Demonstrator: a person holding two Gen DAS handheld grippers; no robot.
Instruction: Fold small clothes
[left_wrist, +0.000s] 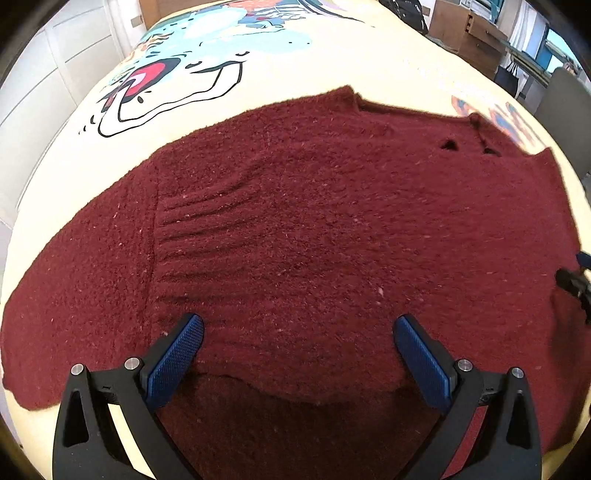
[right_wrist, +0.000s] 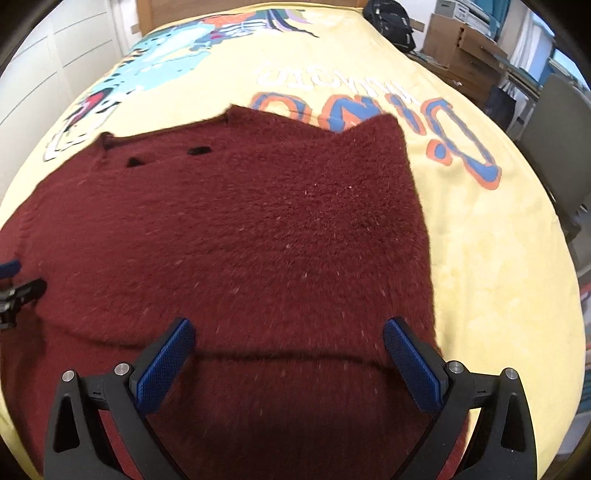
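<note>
Both tools spread wide above a fuzzy dark-red knitted sweater (left_wrist: 314, 229) on a bed.

Left tool (left_wrist: 298, 336) and right tool (right_wrist: 289, 338) each hover with blue-padded fingers (left_wrist: 177, 360) apart, gripping nothing, over the sweater's near hem, which is folded over a lower layer. The sweater lies flat on the pale yellow cartoon-print bedspread (right_wrist: 491, 236), one sleeve stretching out left, its neckline at the far side. Cardboard boxes (right_wrist: 454, 40) stand far right beside the bed.

Black hand-held gripper (left_wrist: 298, 325) frame, blue textured pads (left_wrist: 177, 358), silver screws (left_wrist: 464, 365)
</note>
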